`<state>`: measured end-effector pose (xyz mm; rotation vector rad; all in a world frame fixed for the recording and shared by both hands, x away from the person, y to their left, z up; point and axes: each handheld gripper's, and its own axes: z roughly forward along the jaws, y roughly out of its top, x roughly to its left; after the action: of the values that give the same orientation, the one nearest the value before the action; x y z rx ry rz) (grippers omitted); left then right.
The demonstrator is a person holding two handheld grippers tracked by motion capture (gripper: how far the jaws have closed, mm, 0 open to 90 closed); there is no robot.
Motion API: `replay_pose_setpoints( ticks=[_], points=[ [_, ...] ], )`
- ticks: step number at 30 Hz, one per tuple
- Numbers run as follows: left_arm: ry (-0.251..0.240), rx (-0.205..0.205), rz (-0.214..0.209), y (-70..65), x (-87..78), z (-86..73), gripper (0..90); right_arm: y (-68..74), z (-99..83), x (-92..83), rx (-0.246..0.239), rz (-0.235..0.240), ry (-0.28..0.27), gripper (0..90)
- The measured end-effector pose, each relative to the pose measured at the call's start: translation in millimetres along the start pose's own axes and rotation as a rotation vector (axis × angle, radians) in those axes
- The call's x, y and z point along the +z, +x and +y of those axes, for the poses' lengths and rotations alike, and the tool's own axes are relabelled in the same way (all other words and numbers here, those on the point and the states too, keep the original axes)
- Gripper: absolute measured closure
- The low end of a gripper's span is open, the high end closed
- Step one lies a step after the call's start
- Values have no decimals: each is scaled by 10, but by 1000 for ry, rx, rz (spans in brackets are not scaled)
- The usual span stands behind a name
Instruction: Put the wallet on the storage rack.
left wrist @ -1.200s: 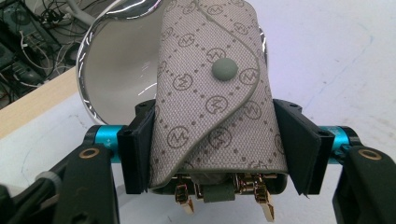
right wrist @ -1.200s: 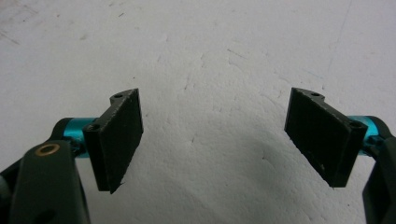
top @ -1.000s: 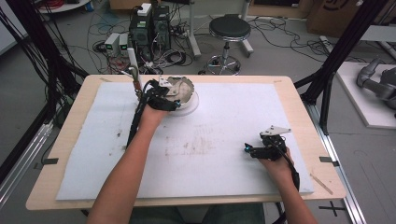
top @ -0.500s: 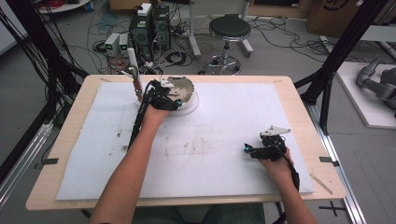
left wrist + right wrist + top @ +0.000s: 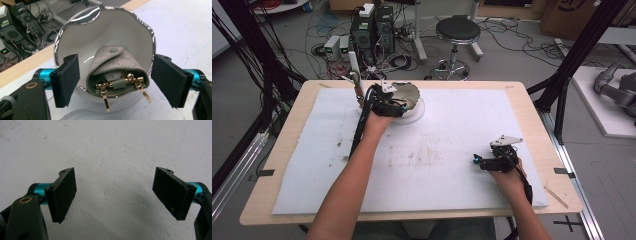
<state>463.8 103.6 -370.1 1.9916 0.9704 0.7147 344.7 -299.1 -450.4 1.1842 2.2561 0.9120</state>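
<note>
The desk (image 5: 532,107) carries a big white mat (image 5: 462,145), a bit stained in the middle, and up at its far left sits a shiny metal bowl (image 5: 409,95) with a wavy rim. The left tongs (image 5: 387,102) are right at that bowl, and the jaws have just been opening. They now stand wide on either side of the bowl, and the pads aren't pressing on anything. I read that as a release: whatever was being dropped off in the bowl is now let go, so that step looks done and the hand can back out.

From above you just see a bowl with a hand over it. The left gripper view is where the good stuff is: a folded grey-green pouch (image 5: 112,66) with a snap button lies inside the bowl (image 5: 75,45), leaning on the near wall, with little gold clasps (image 5: 125,81) poking out of its open end. Could be a jewellery roll, hard to say for sure.

The right tongs (image 5: 489,160) rest well apart at the near right, wide open and empty over bare mat (image 5: 112,145).
</note>
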Motion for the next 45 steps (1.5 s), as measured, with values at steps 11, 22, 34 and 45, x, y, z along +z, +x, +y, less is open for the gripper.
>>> replay_pose_setpoints(
  ticks=[11,22,34,45],
  points=[
    [-45,-26,-51,-17,-221,28,188,6,10,7,-3,0,0,197],
    [-46,-54,-59,-33,-522,-208,167,24,37,26,-21,1,-4,197],
    [-62,-91,-159,-20,-737,-609,161,33,42,40,-28,2,-2,197],
    [-94,-139,-272,-10,-887,-970,161,38,42,39,-28,2,-6,198]
  ],
)
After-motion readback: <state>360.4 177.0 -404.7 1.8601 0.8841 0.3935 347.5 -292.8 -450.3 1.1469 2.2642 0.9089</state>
